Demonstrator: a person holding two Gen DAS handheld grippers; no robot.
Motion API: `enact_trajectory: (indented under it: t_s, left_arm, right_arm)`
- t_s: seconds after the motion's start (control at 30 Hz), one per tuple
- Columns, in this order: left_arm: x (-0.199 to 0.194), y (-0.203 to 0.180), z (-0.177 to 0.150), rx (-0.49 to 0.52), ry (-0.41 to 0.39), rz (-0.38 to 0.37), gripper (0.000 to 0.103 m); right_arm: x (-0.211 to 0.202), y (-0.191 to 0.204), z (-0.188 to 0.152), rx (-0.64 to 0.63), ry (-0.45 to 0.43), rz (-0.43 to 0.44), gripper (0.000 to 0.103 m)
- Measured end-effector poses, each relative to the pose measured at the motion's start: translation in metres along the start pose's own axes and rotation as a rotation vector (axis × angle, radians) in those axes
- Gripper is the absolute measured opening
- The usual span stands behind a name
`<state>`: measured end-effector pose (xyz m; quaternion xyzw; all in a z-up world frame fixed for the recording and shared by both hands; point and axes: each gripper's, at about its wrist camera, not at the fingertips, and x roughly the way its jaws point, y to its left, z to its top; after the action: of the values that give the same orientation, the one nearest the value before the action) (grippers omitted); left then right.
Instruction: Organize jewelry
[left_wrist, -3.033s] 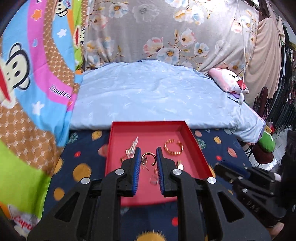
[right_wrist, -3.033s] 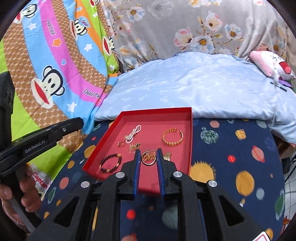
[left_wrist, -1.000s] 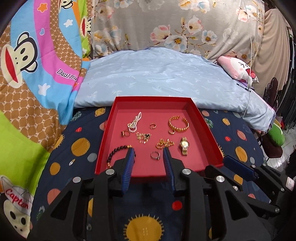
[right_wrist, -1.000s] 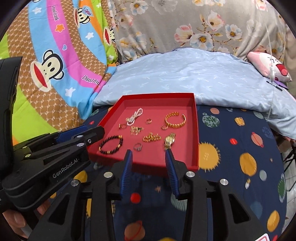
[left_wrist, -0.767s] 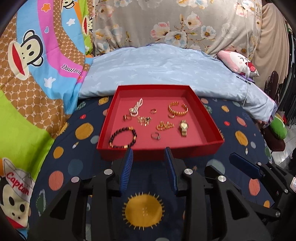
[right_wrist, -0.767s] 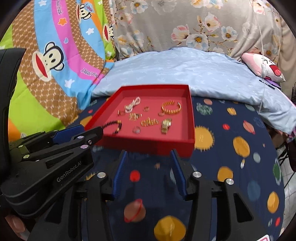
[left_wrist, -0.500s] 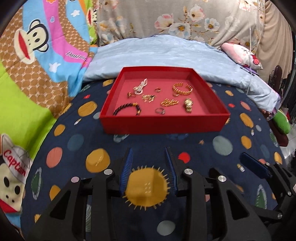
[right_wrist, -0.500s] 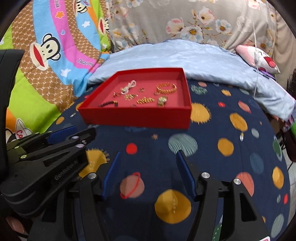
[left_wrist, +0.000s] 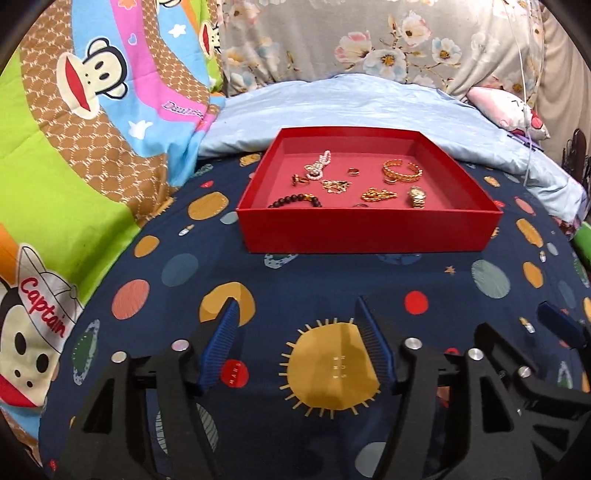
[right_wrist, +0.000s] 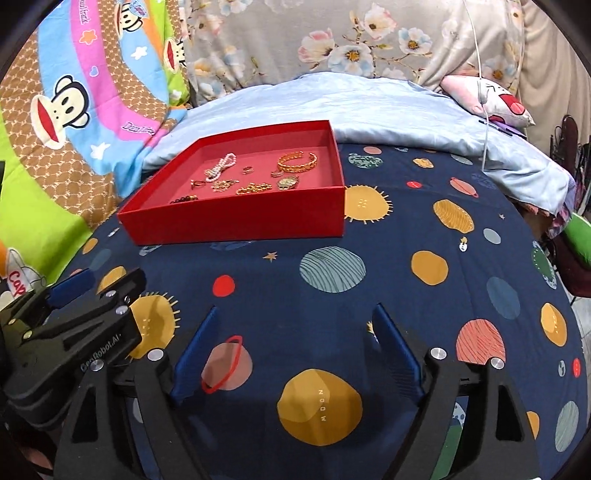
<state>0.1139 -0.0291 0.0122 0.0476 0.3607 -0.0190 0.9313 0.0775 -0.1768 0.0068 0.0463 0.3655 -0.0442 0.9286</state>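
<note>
Jewelry lies in the red tray on the bed, well ahead of both tongs; left tongs and right tongs, jaws just opening, gape empty.

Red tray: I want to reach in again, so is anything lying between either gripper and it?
Nothing visible lies between. Only bare planet-print bedspread separates the open left gripper and open right gripper from the red tray; its near wall faces both.

- "Captain" in red on the cartoon monkey's cap, lower left of the frame.
- "MARS" on a red dot of the planet-print sheet.
- "GenRobot.AI" on the left tongs, partly blurred.
</note>
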Motion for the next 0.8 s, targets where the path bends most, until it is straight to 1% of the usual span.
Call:
enact_trajectory:
  t_s: [0.07, 0.13, 0.17, 0.2, 0.43, 0.47, 0.53, 0.57, 0.8]
  left_arm:
    - [0.003, 0.002, -0.002, -0.014, 0.017, -0.002, 0.067]
    - [0.006, 0.005, -0.003, -0.038, 0.032, -0.010, 0.073]
    - [0.007, 0.006, -0.005, -0.055, 0.027, -0.009, 0.077]
    - [0.009, 0.007, -0.006, -0.057, 0.045, -0.003, 0.081]
    - [0.013, 0.007, -0.008, -0.060, 0.063, -0.002, 0.085]
    - [0.013, 0.007, -0.008, -0.059, 0.064, -0.001, 0.085]
    - [0.013, 0.005, -0.008, -0.053, 0.066, 0.008, 0.085]
    - [0.014, 0.005, -0.008, -0.049, 0.068, 0.015, 0.085]
    - [0.016, 0.006, -0.007, -0.051, 0.076, 0.014, 0.085]
  right_arm:
    - [0.002, 0.001, 0.000, -0.004, 0.011, -0.018, 0.082]
    - [0.002, 0.000, 0.000, 0.001, 0.013, -0.020, 0.084]
    - [0.002, -0.001, 0.000, 0.005, 0.012, -0.025, 0.084]
    - [0.003, -0.002, -0.001, 0.009, 0.014, -0.027, 0.085]
    - [0.001, -0.004, -0.001, 0.013, 0.002, -0.027, 0.085]
    - [0.001, -0.004, -0.001, 0.012, -0.002, -0.033, 0.086]
    - [0.001, -0.001, 0.000, 0.005, 0.002, -0.077, 0.086]
    - [0.002, -0.001, -0.001, 0.005, 0.003, -0.079, 0.086]
    - [-0.001, -0.002, -0.002, 0.005, -0.004, -0.056, 0.086]
